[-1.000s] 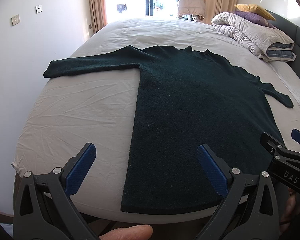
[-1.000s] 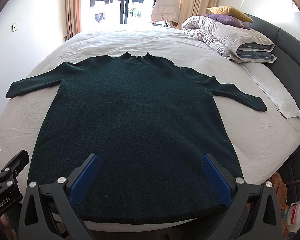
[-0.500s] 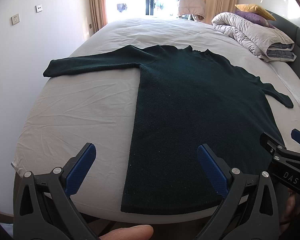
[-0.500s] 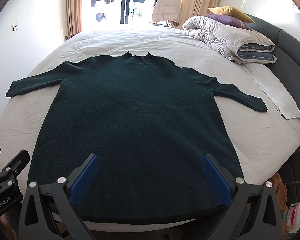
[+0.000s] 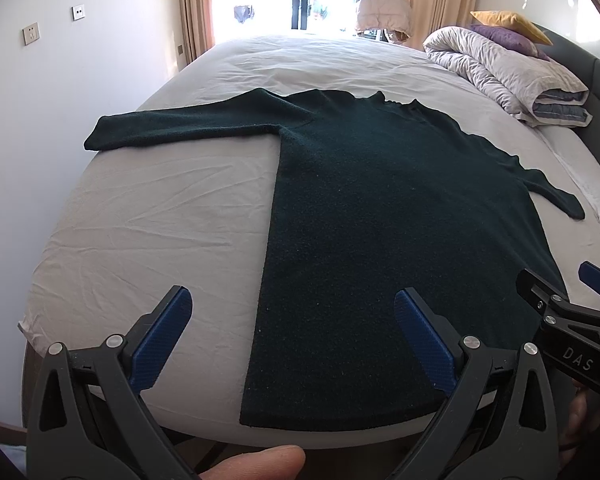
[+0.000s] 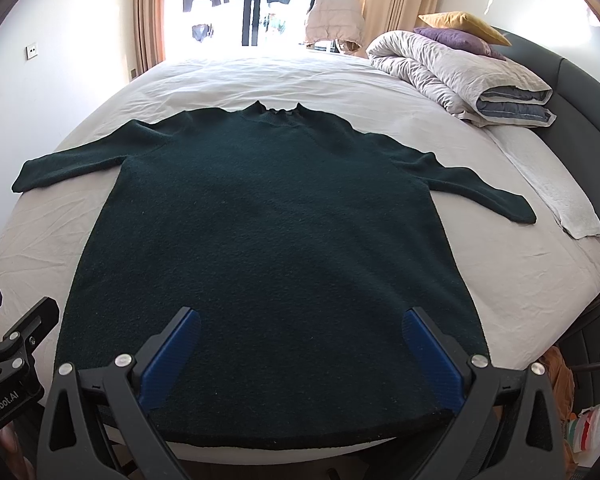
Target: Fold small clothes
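Observation:
A dark green sweater (image 5: 380, 220) lies flat on the white bed (image 5: 160, 220), both sleeves spread out, hem at the near edge; it also shows in the right wrist view (image 6: 276, 232). My left gripper (image 5: 292, 320) is open and empty, hovering over the hem's left corner. My right gripper (image 6: 300, 340) is open and empty, above the middle of the hem. Each gripper shows at the edge of the other's view: the right gripper's finger (image 5: 560, 320) and the left gripper's finger (image 6: 16, 340).
A rolled duvet (image 6: 460, 76) with pillows lies at the far right by the grey headboard (image 6: 580, 92). A white towel (image 6: 556, 196) lies right of the sleeve. A wall (image 5: 40, 120) stands close on the left. A beige jacket (image 6: 334, 20) hangs by the window.

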A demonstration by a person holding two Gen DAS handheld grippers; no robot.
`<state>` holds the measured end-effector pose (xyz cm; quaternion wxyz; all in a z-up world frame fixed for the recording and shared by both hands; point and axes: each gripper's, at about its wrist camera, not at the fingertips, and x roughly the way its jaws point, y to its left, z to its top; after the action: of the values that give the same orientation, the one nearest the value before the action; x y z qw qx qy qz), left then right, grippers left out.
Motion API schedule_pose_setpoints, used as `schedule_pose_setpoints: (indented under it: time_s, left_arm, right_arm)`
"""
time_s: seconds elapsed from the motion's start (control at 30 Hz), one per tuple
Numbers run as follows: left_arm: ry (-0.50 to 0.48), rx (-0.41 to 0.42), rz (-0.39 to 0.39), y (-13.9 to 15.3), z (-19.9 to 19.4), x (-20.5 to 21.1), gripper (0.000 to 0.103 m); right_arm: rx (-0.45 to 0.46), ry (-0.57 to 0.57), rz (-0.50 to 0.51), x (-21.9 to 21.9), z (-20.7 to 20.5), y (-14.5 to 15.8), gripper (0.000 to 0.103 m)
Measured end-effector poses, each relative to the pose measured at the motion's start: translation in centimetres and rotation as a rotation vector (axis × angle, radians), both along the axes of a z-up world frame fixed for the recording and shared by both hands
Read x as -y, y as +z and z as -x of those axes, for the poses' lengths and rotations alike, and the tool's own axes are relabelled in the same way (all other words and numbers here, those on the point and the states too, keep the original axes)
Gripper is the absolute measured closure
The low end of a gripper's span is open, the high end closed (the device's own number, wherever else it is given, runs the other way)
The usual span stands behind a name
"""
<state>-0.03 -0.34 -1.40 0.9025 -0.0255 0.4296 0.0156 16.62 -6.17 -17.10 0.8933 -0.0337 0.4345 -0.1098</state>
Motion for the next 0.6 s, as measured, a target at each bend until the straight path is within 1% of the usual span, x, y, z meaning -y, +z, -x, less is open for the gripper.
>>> schedule_pose_setpoints:
  time_s: [0.17,0.27,0.33,0.5,0.57,0.6]
  left_arm:
    - [-0.012,0.03,0.01,0.3,0.0,-0.1,0.0]
    - [-0.02,0.062,-0.01,0.6,-0.2,-0.1,0.0]
    - [-0.016,0.064,-0.014,0.6,-0.7,-0.5,0.0]
    - [-0.014,0.039,0.061,0.4,-4.0,-3.2,0.0]
    - [-0.029,0.043,0.114,0.5,-6.0,-4.7,0.0]
    - [-0.038,0.046,0.155,0.6,-7.0,-5.6,0.0]
  right_arm:
    - [-0.004,0.011,0.003,-0.3,-0.4,-0.2,0.0]
    - [-0.007,0.022,0.009,-0.5,-0.9,-0.2,0.0]
    - [-0.011,0.033,0.005,-0.7,-1.4,-0.2,0.0]
    - [-0.007,0.085,0.006,-1.6,-3.5,0.0,0.0]
    - [0.001,0.114,-0.002,-1.8,-4.6,0.2,0.0]
    - [0.011,0.146,-0.014,-2.2,-5.6,0.4,0.0]
